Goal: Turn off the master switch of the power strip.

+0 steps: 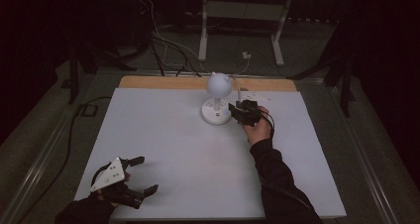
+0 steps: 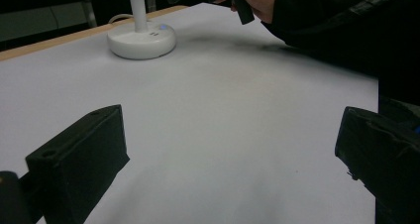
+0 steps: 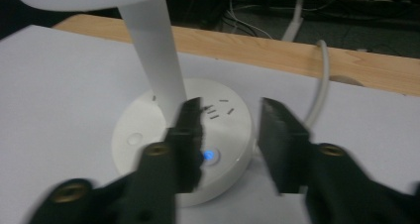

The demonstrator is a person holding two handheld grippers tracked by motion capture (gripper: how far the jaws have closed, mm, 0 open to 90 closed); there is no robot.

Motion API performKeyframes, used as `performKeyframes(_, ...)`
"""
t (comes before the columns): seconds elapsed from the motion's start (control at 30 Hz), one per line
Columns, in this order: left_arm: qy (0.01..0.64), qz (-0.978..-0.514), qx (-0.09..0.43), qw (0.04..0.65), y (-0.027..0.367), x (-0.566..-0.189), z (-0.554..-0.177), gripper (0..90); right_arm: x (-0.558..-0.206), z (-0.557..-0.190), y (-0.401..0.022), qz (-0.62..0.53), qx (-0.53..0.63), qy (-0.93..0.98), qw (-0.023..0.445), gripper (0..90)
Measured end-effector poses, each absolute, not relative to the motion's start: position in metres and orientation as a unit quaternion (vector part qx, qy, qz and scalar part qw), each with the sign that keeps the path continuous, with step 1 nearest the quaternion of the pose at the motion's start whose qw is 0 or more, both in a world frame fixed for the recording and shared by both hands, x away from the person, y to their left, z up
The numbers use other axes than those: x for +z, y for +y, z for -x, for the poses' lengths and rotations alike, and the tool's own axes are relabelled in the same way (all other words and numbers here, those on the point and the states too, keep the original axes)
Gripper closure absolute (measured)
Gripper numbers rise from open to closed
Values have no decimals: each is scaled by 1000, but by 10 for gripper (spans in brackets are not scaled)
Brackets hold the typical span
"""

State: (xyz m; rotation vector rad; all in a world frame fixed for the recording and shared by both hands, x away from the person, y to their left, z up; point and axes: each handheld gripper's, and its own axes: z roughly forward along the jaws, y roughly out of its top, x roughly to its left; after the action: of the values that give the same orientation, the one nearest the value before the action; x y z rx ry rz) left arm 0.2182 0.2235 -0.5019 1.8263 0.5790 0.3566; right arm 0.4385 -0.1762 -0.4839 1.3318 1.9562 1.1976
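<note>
We see the white desk lamp standing at the table's far middle. Just right of its round base, our right gripper hovers over the lit blue button, jaws narrowed, holding nothing.

My right gripper at the white lamp's base, my left gripper low on the table, jaws apart.

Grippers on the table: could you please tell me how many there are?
2. The left gripper rests near the table's front left corner, fingers wide open. The right gripper is beside the white lamp's base.
</note>
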Motion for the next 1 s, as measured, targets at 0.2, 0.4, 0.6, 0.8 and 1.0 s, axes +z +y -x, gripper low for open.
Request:
performKeyframes(0.2, 248, -774, 151, 562, 224, -502, -218, 3, -485, -440, -173, -498, 423, 710, 262, 900)
performKeyframes(0.4, 248, -775, 151, 562, 224, -502, -218, 3, -488, -442, -170, -494, 414, 719, 261, 900)
performKeyframes(0.6, 248, -775, 150, 562, 224, -502, -218, 3, -492, -444, -166, -486, 412, 727, 255, 900)
performKeyframes(0.8, 248, -775, 149, 562, 224, -502, -218, 2, -499, -446, -158, -485, 402, 736, 249, 900)
performKeyframes(1.0, 249, -774, 149, 563, 224, -502, -218, 3, -505, -449, -154, -484, 394, 740, 249, 900)
